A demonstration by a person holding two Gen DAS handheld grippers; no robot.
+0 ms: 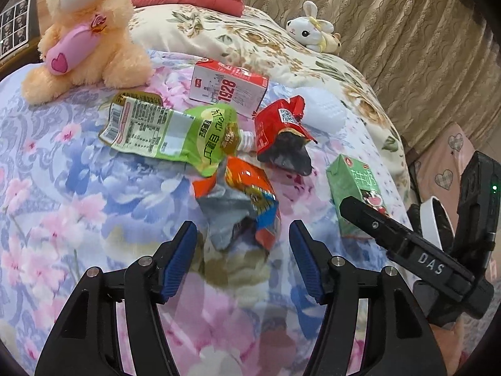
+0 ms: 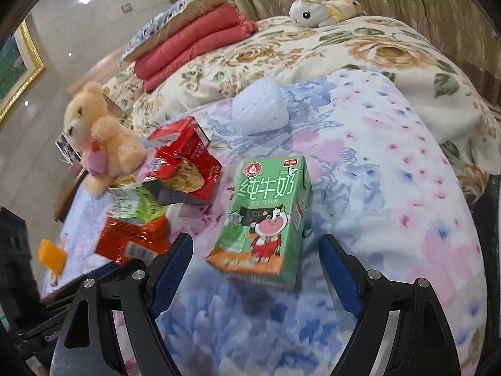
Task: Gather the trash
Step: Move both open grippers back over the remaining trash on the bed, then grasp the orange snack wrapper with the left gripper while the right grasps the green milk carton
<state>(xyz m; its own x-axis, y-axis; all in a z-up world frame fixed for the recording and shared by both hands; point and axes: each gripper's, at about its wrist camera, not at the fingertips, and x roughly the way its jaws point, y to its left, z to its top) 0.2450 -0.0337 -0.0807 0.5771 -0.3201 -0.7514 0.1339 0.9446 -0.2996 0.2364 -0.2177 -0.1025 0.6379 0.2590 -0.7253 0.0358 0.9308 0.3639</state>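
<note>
Trash lies on a floral blanket [image 1: 62, 172]. My left gripper [image 1: 242, 235] is open, its blue pads on either side of a crumpled orange snack wrapper [image 1: 247, 200] without touching it. Beyond it lie a green drink pouch [image 1: 175, 131], a red torn wrapper [image 1: 281, 125], a white-and-red carton [image 1: 228, 89] and a white tissue [image 1: 325, 109]. My right gripper [image 2: 255, 250] is open around the near end of a green milk carton [image 2: 266, 216], which lies between the pads, apart from them. In the left wrist view that carton [image 1: 353, 188] sits under the right gripper's finger [image 1: 369, 219].
An orange teddy bear [image 1: 84, 31] sits at the back left, and a white plush rabbit [image 1: 313, 28] lies on a flowered quilt [image 1: 250, 40]. Red folded cushions [image 2: 194, 44] are stacked behind. Curtains hang at the back. The bed edge drops off to the right [image 2: 469, 188].
</note>
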